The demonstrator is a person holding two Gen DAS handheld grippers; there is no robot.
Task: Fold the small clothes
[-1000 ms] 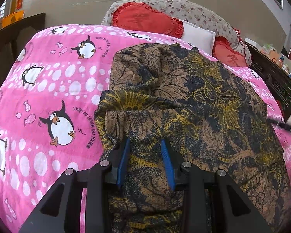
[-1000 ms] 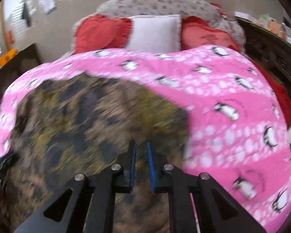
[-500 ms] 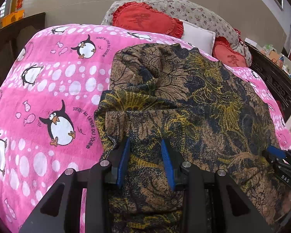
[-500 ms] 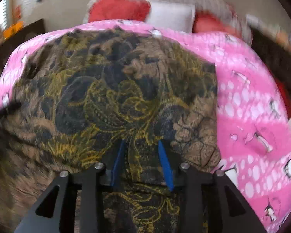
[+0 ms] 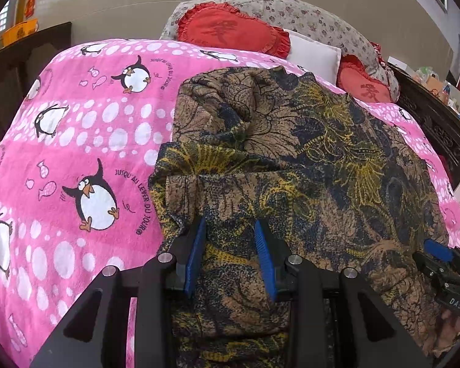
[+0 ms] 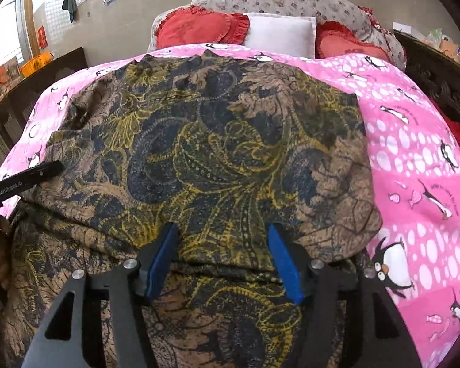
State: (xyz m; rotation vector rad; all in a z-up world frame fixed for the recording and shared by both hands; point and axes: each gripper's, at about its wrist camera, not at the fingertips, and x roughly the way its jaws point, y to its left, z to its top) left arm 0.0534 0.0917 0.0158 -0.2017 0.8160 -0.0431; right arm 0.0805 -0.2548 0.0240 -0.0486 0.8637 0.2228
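item 1, far left: penguin bedspread, pink, lying across the bed and carrying everything else. you are working at its near edge.

item 2, left of centre: left gripper, released, blue fingers spread with cloth between them but not pinched. it is sitting at the near left corner of the garment, just inside a folded-over flap.

item 3, centre: patterned garment, brown, navy and yellow, lying mostly flat on the bedspread and spilling over the near edge toward you. its far left portion is bunching into ridges; the right side is lying smoother.

item 4, right of centre: right gripper, also released, fingers set wider apart, straddling the near hem where the cloth is dropping over the bed edge.

item 5, far right and rear: red cushions and white pillow, well apart from the work.

handling note: you appear to be lining up both corners for a first fold. judging from the layout, you are going to want each gripper closing on all layers at its corner, not just the top one, at matching heights, so the hem is lifting level. carrying it away from you toward the cushions, keeping tension between the two, should be flattening the bunched ridges rather than trapping them inside the fold.
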